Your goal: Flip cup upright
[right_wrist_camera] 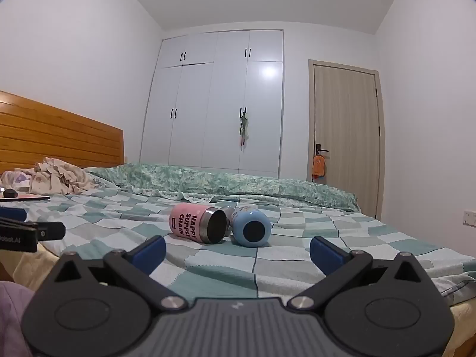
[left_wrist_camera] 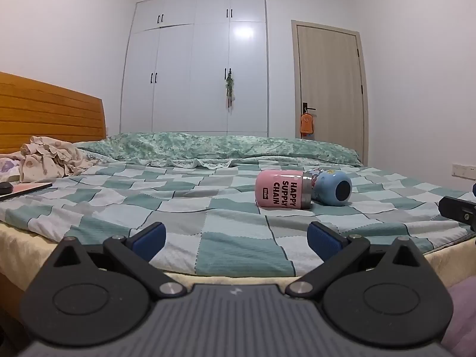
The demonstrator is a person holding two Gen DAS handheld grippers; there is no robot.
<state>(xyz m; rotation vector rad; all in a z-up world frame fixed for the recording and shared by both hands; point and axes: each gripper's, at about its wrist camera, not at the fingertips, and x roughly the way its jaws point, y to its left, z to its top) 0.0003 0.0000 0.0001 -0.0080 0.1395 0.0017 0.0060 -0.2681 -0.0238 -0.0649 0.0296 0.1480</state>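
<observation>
A pink cup [left_wrist_camera: 281, 190] with dark lettering and a steel rim lies on its side on the checked bedsheet [left_wrist_camera: 208, 208]. A blue cup [left_wrist_camera: 334, 188] lies on its side touching it on the right. In the right wrist view the pink cup [right_wrist_camera: 190, 221] shows its open mouth and the blue cup [right_wrist_camera: 251, 228] shows its base. My left gripper [left_wrist_camera: 236, 236] is open and empty near the bed's front edge, well short of the cups. My right gripper [right_wrist_camera: 238, 251] is open and empty, a short way before both cups. The right gripper's tip [left_wrist_camera: 459, 209] shows at the left wrist view's right edge.
A rolled green quilt [left_wrist_camera: 223, 145] lies across the far side of the bed. Crumpled clothes [left_wrist_camera: 50, 157], a flat book [left_wrist_camera: 26, 190] and a wooden headboard [left_wrist_camera: 50, 113] are at the left. White wardrobe [left_wrist_camera: 196, 68] and a door [left_wrist_camera: 330, 83] stand behind.
</observation>
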